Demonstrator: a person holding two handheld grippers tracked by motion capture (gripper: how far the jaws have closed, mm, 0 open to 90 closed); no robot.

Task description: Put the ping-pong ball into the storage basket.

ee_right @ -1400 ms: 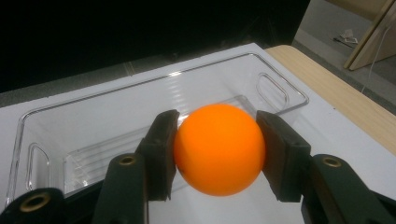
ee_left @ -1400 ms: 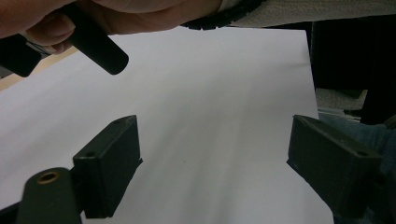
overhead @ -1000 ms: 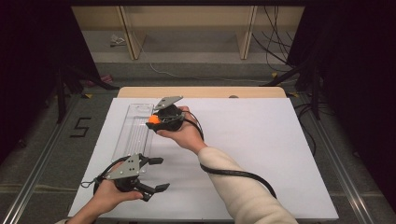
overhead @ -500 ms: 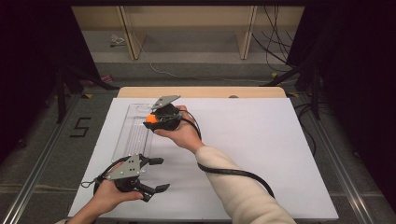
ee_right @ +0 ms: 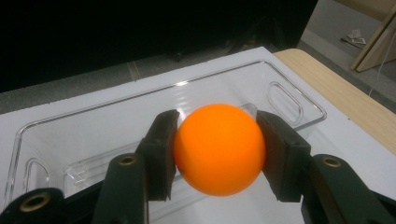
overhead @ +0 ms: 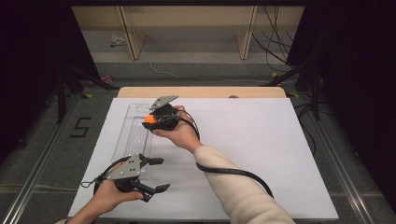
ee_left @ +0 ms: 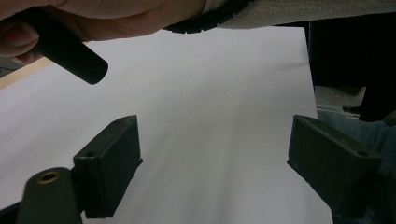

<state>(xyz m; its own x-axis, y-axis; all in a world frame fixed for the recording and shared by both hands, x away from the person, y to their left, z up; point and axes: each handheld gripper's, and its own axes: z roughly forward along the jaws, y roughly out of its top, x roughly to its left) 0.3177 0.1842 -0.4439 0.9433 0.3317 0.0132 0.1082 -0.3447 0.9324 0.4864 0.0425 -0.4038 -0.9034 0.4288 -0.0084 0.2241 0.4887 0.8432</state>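
Note:
An orange ball (ee_right: 219, 148) is clamped between the jaws of my right gripper (ee_right: 217, 151), which is shut on it. In the high view that gripper (overhead: 152, 119) holds the ball (overhead: 149, 119) over the right side of a clear plastic tray (overhead: 130, 135) lying on the white table cover. My left gripper (overhead: 156, 174) rests near the table's front left, jaws wide apart and nothing between them. In the left gripper view its two black pads (ee_left: 112, 163) frame bare white surface, with the other hand and its black handle above.
The white sheet (overhead: 261, 154) covers most of the table, with a wooden strip (overhead: 201, 92) along the far edge. A black cable (overhead: 233, 171) trails from the right gripper across the sheet. Shelving legs and loose cables stand on the floor beyond the table.

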